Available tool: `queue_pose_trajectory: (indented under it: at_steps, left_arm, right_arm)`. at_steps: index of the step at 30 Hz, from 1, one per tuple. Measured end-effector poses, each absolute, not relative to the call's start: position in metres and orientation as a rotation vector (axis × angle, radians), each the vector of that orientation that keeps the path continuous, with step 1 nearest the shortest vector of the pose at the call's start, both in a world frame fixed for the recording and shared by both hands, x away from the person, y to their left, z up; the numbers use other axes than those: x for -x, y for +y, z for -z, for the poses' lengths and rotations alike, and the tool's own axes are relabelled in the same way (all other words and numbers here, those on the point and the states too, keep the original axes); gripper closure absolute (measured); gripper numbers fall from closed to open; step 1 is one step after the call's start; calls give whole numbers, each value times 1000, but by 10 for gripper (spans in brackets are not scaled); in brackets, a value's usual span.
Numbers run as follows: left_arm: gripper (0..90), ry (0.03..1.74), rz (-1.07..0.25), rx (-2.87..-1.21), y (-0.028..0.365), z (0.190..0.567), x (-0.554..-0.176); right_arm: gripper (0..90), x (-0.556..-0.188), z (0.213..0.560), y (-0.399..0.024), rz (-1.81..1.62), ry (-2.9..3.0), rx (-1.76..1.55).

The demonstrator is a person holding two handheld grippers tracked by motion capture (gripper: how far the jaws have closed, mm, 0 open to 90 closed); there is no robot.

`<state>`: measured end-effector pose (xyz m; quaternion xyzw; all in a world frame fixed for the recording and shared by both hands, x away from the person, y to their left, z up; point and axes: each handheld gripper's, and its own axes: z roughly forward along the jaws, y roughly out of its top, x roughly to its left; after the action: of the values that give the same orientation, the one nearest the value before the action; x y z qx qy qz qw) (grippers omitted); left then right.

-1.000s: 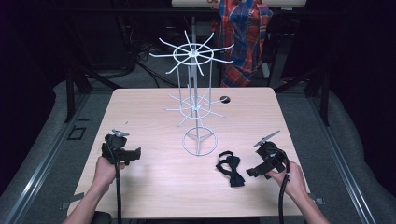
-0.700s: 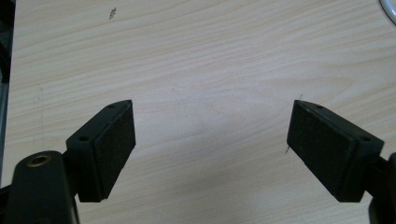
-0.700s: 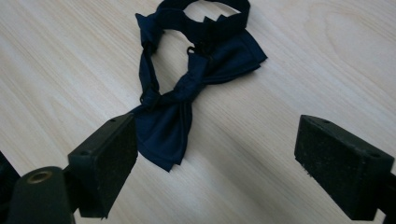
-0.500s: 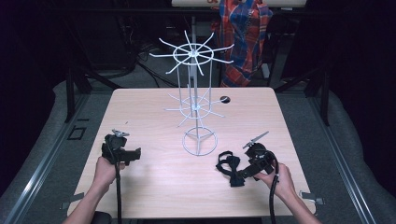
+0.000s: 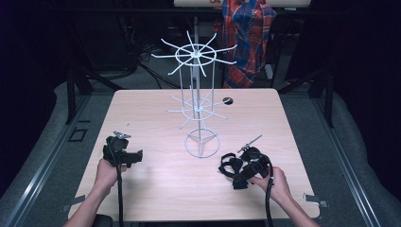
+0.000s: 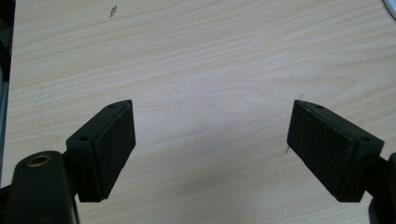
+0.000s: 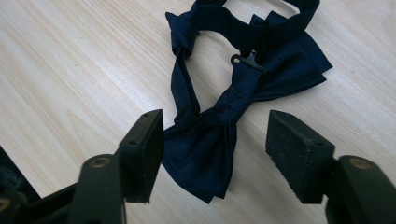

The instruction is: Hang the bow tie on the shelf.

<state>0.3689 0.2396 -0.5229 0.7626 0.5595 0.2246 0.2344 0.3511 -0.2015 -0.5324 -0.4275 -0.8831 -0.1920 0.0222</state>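
We note a white wire display rack upright mid-table, two tiers of radiating hooks, ring base on the light wooden table. Small dark disc just right of it. Plaid cloth hangs beyond the far edge

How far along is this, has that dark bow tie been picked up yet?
Not yet. Nothing looks finished: the white wire rack has bare arms, and the bow tie lies flat on the table. In hand: the right gripper straddles one end of the tie, its jaws have just been closing but do not pinch it yet. The left gripper waits open. Gripping and lifting remain; hanging it on the rack probably follows.
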Motion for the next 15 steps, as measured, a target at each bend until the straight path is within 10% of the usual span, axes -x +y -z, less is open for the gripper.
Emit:
queue_pose_trajectory:
  at_steps: [15]
  left_arm:
    - [156, 1536, -617, -2094, 239, 523, -369]
  right_arm:
    - [599, -351, 546, -188, 468, -2778, 1356]
